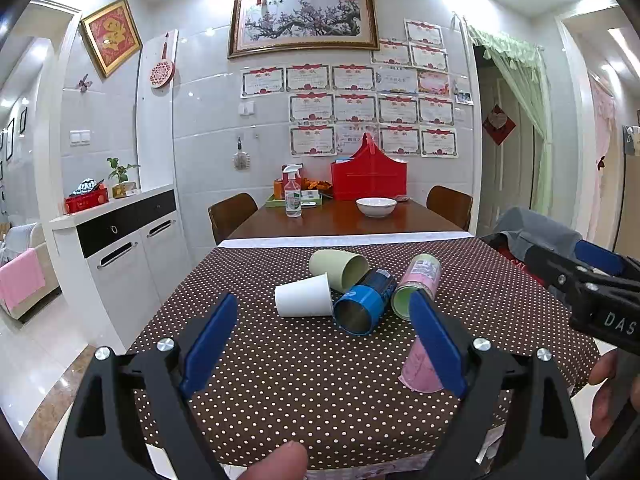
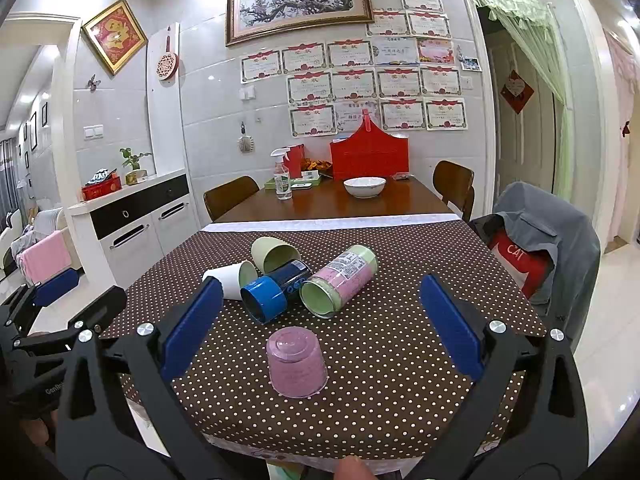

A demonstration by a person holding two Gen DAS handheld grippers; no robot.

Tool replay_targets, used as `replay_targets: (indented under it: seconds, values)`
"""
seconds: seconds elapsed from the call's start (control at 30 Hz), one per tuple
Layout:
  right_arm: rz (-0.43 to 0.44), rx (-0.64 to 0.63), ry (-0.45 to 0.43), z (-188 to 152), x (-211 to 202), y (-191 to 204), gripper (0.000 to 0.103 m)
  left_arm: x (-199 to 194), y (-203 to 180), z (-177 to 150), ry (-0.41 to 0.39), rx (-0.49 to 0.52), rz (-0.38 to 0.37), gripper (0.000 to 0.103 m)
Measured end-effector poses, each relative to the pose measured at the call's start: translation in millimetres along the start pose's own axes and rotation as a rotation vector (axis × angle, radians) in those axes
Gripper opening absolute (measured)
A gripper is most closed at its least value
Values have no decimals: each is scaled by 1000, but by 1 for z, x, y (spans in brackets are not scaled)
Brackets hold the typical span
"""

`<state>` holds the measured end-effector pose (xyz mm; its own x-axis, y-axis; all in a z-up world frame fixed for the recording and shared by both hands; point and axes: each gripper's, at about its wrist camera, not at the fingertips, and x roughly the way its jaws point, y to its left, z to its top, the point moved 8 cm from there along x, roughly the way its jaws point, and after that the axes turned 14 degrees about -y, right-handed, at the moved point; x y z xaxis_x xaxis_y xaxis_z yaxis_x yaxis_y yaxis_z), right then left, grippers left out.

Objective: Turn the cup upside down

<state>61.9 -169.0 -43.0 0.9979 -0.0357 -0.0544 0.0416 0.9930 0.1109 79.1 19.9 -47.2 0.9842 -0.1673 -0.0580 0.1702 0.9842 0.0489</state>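
A pink cup (image 2: 297,364) stands upside down near the front edge of the dotted tablecloth (image 2: 400,360). My right gripper (image 2: 320,320) is open and empty, its fingers wide on either side above the cup. Behind it lie several cups on their sides: a white cup (image 2: 230,280), a blue cup (image 2: 276,292), a pale green cup (image 2: 274,254) and a pink-and-green cup (image 2: 340,280). My left gripper (image 1: 322,344) is open and empty, to the left of the pink cup (image 1: 420,372), which its right finger partly hides. The lying cups also show there: white (image 1: 304,296), blue (image 1: 362,304).
A white bowl (image 2: 364,187), a spray bottle (image 2: 283,180), a red box (image 2: 370,158) and a tray stand on the bare wood at the table's far end. A chair with a grey jacket (image 2: 536,240) is at the right. A white cabinet (image 2: 136,216) is at the left.
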Motion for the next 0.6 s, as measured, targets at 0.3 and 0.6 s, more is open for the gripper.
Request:
replay_targets:
  seconds: [0.3,0.6]
  values:
    - [-10,-6,-1,-1,-1,1,97,1,2,0,0,-5,8,86]
    - [-15,-3,2,-1,-2,0,97,1,2,0,-7,-3,18,86]
